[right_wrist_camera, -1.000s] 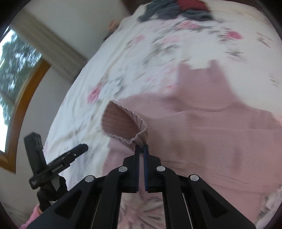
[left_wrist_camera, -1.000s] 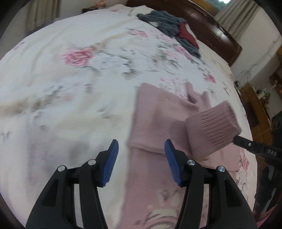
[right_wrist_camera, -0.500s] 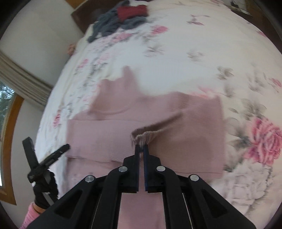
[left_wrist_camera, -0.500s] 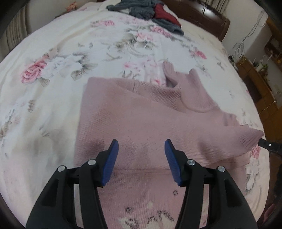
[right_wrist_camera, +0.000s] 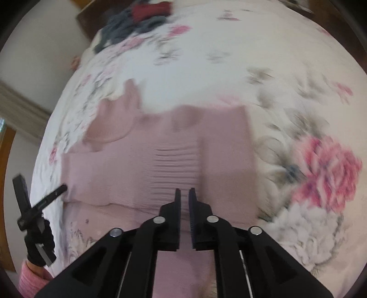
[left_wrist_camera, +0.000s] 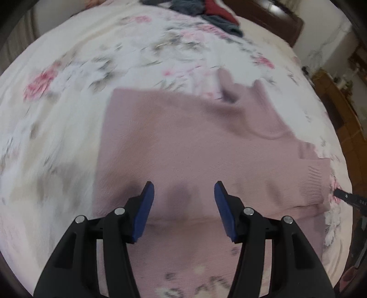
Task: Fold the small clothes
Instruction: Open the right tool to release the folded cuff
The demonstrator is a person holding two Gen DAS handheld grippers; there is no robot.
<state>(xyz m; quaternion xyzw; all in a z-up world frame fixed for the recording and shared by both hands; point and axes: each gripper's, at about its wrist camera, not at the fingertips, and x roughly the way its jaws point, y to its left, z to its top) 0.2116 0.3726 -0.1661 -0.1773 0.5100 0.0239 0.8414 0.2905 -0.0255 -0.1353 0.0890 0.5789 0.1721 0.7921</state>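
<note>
The right gripper (right_wrist_camera: 184,194), at the lower centre of the right wrist view, has its jaws parted by only a narrow slit with nothing between them; the ribbed cuff (right_wrist_camera: 176,165) lies flat on the cloth just above its tips. The left gripper (left_wrist_camera: 184,199), at the lower centre of the left wrist view, stands wide open and empty over the pink sweater (left_wrist_camera: 183,146), casting a shadow on the knit between its blue pads (left_wrist_camera: 146,206).

The sweater fills the middle of both views, spread on the floral bedspread (left_wrist_camera: 68,68). Its high collar (left_wrist_camera: 243,100) points to the upper right of the left view, and 1 sleeve appears folded across the body, its cuff at the right edge of that view. A heap of dark clothes (left_wrist_camera: 206,11) sits at the top of the frame, well apart.

The sleeve fold looks done, so the step in hand is probably a body fold. To do it well, the 2 grippers should pinch matching corners of 1 edge, catching all layers so the tucked sleeve does not slip out, then lift low and evenly and lay the edge square on the opposite side. Both views are motion-blurred, so fine creases cannot be judged
</note>
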